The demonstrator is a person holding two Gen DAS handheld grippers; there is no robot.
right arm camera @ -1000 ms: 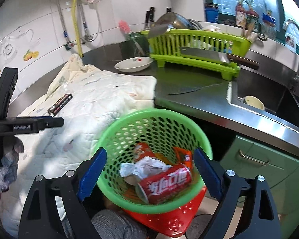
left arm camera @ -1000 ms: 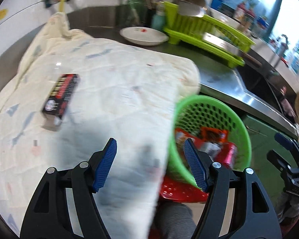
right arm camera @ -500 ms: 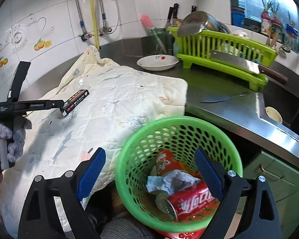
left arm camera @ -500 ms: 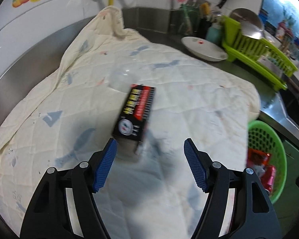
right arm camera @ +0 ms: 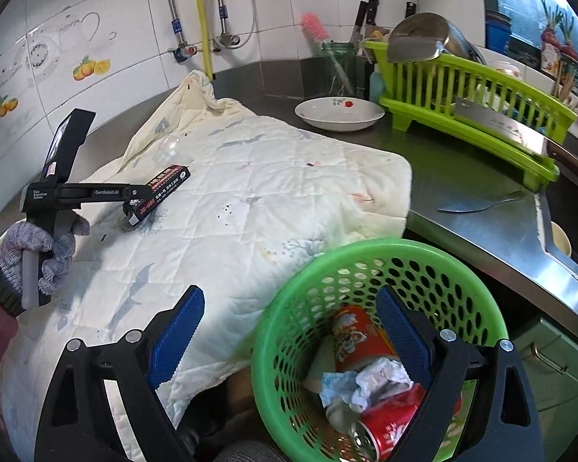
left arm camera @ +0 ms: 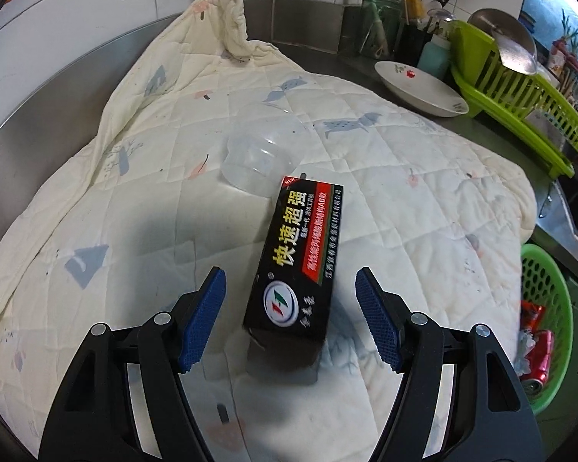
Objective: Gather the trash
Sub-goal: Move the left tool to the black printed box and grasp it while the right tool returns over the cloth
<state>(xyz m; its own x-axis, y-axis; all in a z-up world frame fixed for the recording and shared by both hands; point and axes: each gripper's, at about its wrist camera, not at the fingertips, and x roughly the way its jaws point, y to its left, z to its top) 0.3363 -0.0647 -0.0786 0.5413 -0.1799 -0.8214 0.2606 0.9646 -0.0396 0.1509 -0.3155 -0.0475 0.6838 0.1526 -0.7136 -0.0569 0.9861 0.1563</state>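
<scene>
Lying between open left gripper (left arm camera: 289,310), box (left arm camera: 294,269)

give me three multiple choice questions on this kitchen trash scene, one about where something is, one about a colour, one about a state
1. Where does the black box lie?
A. on the quilted cloth
B. in the dish rack
C. in the white bowl

2. What colour is the perforated basket that holds the trash?
A. blue
B. green
C. white

3. How does the left gripper stand to the black box?
A. shut tight on it
B. open, with the box between its fingers, not pressed
C. open, far off from it

Answers:
1. A, the box rests on the quilted cloth spread over the counter, beside a clear plastic cup.
2. B, its wall and rim are bright green, with a red can inside.
3. B, the blue pads stand apart on either side of the box with gaps showing.
</scene>
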